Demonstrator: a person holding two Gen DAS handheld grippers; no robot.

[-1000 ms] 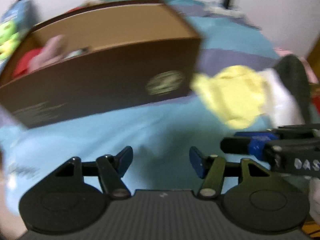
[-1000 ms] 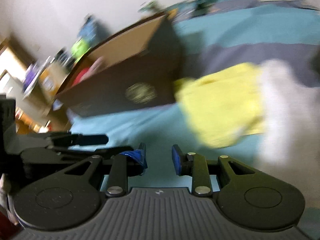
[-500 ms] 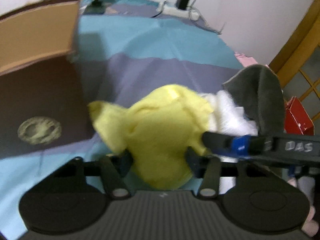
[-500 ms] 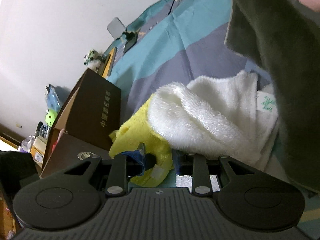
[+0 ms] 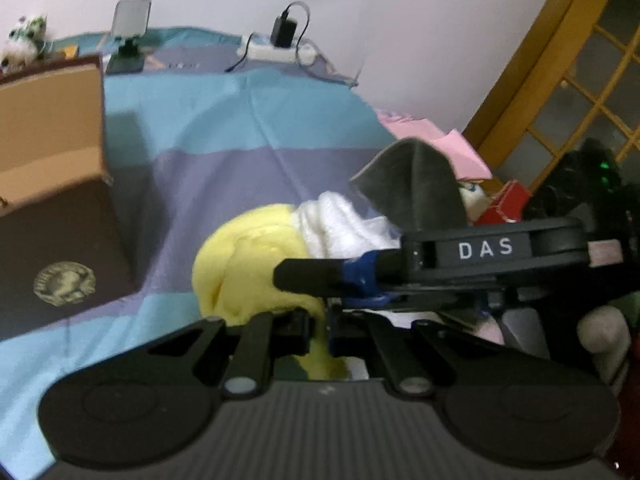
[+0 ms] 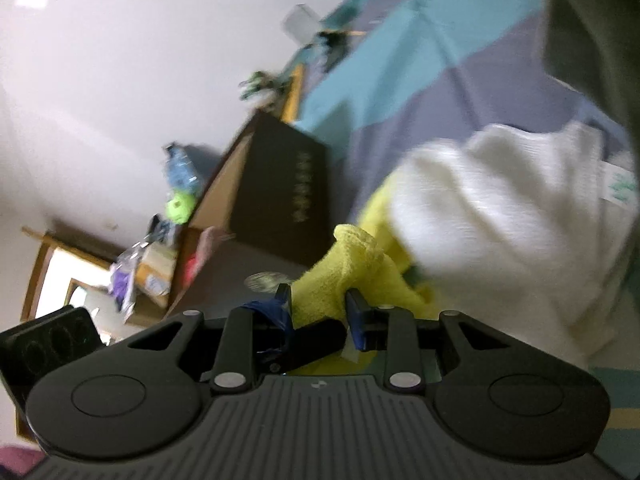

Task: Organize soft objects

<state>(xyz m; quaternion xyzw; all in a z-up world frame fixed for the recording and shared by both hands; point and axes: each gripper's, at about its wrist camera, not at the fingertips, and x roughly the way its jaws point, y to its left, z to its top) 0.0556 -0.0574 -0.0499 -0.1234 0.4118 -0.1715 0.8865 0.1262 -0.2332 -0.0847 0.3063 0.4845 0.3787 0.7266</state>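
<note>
A: Left wrist view: striped bedspread point(image 5: 248, 128), white wall point(image 5: 400, 32), wooden door point(image 5: 552, 64) at right. Where is the yellow cloth point(image 5: 248, 264)?

B: Frame centre, pinched by the closed left gripper point(image 5: 318, 330); the right gripper point(image 6: 318, 306) straddles it, jaws opening.

Light: dim, soft indoor light, with a pinkish cast on the wall point(image 5: 420, 40).
Brightest spot: a washed-out window point(image 6: 86, 300) at the lower left of the right wrist view.
Shadows: a soft dark patch on the striped bedcover point(image 5: 248, 128) beside the cardboard box point(image 5: 52, 200).
Blur: the right wrist view is smeared, most on the white towel point(image 6: 500, 216).
Distortion: fisheye bending, dark corners.
</note>
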